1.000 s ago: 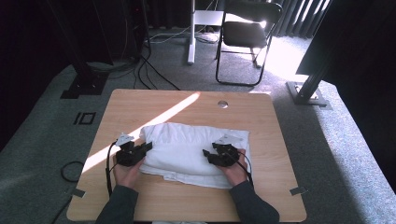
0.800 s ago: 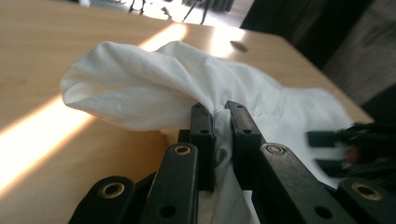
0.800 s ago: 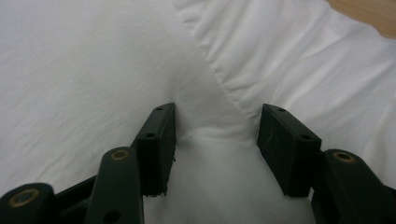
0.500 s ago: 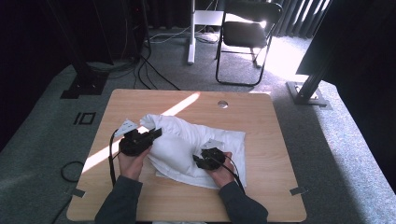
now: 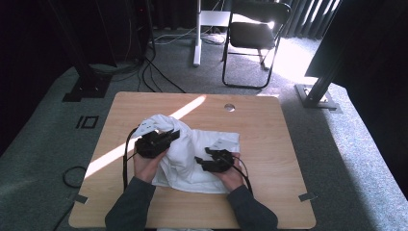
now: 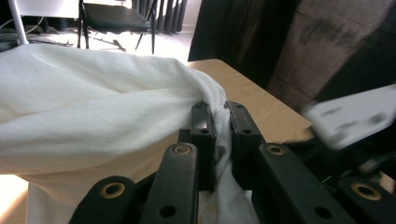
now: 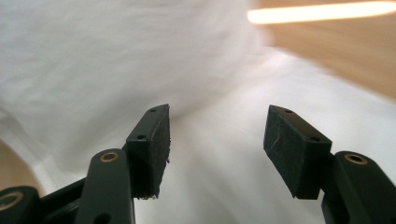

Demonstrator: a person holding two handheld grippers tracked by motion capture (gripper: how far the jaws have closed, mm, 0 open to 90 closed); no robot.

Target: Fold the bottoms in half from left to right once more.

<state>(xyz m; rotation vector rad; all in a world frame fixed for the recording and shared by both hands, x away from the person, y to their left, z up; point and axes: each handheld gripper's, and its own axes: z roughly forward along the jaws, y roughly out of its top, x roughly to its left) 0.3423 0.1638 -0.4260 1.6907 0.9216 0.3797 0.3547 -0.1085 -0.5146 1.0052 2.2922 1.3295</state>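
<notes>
White cloth [image 5: 192, 154] spread and bunched near the middle of the wooden worktop [image 5: 269, 144], humped high at its left end, flatter toward the right. Left end lifted and gathered in the left tongs [image 5: 166, 138], just beside the left hand [image 5: 146, 161]. Right tongs [image 5: 204, 161] over the lower right part of the cloth, right hand [image 5: 231, 173] behind them.

Bright stripe of sunlight running slantwise across the worktop. Small round hole [image 5: 229, 107] near the far edge. Grey carpet [image 5: 351, 159] all around; black folding chair [image 5: 252, 36] beyond the far edge in a sunlit patch, cables [image 5: 154, 72] trailing over the floor to the left, dark curtains at the back.

Left tongs [image 6: 217, 128] closed tight on a pinch of cloth [image 6: 93, 116], fabric squeezed between the two jaws and draping away to the left. Right tongs [image 7: 215, 140] spread wide apart, nothing between the jaws, cloth [image 7: 140, 56] lying just beyond them, blurred.
</notes>
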